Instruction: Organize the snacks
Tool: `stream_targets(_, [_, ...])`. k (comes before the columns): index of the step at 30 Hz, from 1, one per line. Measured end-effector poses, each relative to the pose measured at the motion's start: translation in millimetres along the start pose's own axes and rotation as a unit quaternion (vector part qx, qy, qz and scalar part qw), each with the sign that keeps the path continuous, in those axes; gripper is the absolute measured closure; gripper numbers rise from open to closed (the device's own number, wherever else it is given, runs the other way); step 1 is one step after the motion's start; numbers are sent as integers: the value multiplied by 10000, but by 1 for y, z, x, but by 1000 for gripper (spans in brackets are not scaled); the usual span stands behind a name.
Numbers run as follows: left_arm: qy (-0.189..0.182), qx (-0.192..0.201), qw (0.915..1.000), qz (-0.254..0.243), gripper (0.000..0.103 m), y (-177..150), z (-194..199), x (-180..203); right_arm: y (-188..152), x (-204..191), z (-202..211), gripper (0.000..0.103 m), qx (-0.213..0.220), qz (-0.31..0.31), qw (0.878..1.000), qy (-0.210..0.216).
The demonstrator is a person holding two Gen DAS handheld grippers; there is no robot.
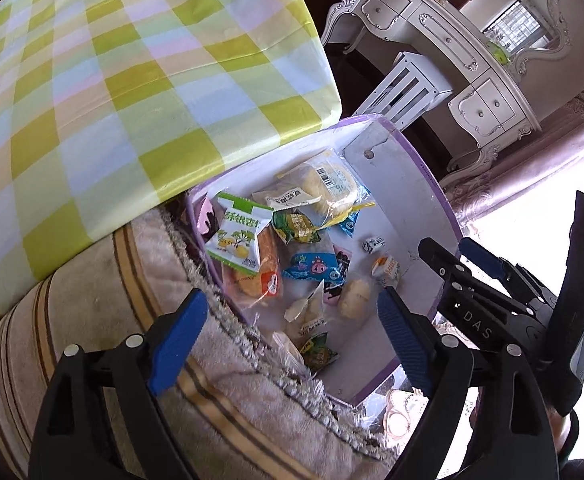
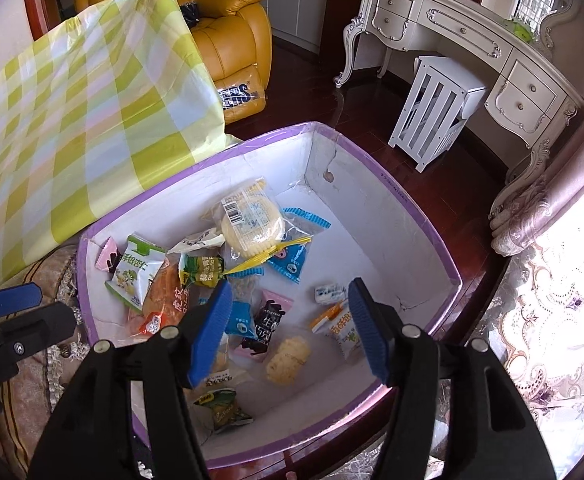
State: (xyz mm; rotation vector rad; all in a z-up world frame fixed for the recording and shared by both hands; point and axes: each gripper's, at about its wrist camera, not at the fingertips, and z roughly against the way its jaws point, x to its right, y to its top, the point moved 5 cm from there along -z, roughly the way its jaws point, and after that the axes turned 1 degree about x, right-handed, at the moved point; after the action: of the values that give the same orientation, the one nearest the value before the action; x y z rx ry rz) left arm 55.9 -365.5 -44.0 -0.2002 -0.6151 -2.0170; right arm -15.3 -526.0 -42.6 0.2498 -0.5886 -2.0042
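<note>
A: Below my two grippers, what lies there?

B: A white box point(image 2: 372, 216) of snacks point(image 2: 248, 220). My right gripper point(image 2: 288, 328) hangs over its near half, tilted steeply down, jaws wide, empty. My left gripper point(image 1: 292, 340) straddles the box's edge, wider, also empty.

surface: dark wood floor point(image 2: 304, 92) | on it: purple-rimmed box point(image 2: 412, 208) of snacks
</note>
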Motion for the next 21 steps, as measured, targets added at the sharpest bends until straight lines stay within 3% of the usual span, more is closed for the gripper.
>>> stream_targets(8, [-74, 272, 9995, -121, 10, -29, 26, -3, -18, -7, 17, 39, -34, -62, 10000, -61])
stream_targets(12, [-19, 234, 9994, -259, 5, -30, 23, 2, -19, -5, 18, 39, -23, -81, 9999, -127])
stream_targets(21, [-159, 259, 9995, -115, 4, -27, 22, -1, -20, -4, 19, 39, -23, -85, 9999, -147])
